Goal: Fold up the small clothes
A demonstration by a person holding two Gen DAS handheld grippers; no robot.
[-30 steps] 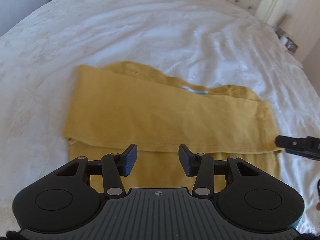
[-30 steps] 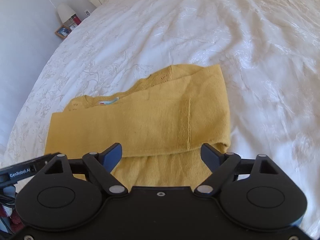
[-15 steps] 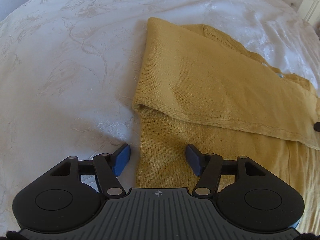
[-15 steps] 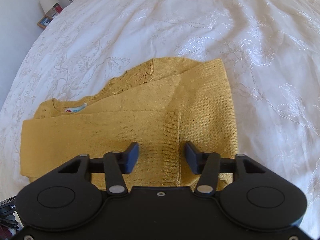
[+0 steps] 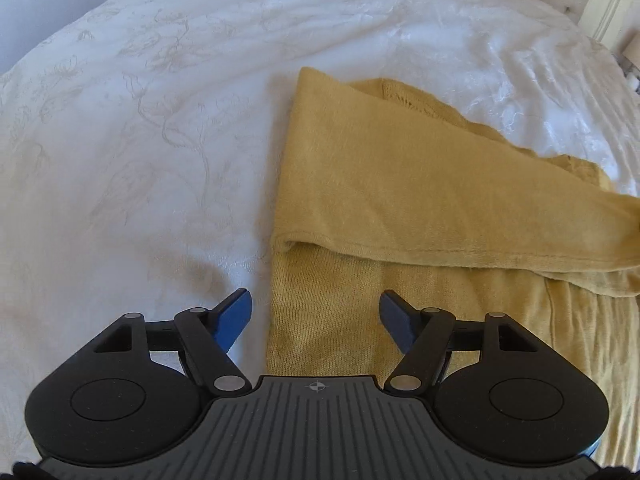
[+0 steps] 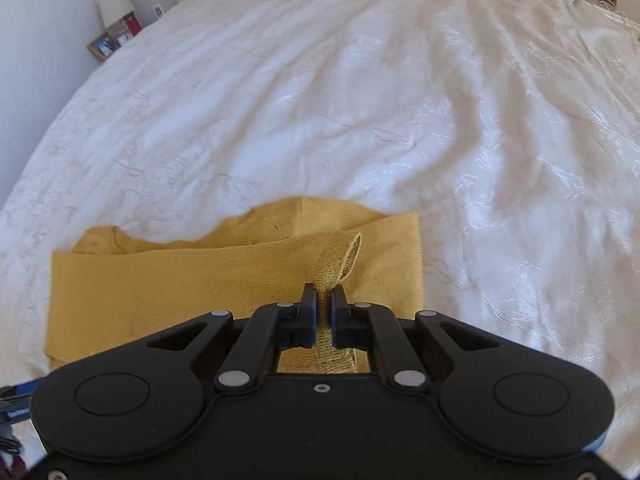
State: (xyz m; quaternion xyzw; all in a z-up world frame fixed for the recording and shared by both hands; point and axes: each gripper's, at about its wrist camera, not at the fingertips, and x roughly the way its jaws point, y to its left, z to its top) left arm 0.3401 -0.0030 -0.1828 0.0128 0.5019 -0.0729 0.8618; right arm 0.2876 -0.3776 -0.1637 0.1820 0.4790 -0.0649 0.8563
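Yellow sweater (image 5: pixel 400 184) on white bedspread (image 5: pixel 140 128): right claw (image 6: pixel 324 300) pinches its fold, left claw (image 5: pixel 314 312) spread wide.

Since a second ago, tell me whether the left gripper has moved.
Yes. The left gripper has slid left along the yellow sweater: its open fingers were centred on the near hem, and now they straddle the sweater's left edge, one fingertip over the white bedspread.

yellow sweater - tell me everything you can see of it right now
The yellow sweater is a mustard knit, folded into a long band on the white bedspread, with a folded-over layer lying across its lower part. Openwork stitching shows near its far edge. The right gripper has its jaws shut on a ribbed edge, pulling it up into a small peak. The left gripper is open, its jaws straddling the near left edge without gripping.
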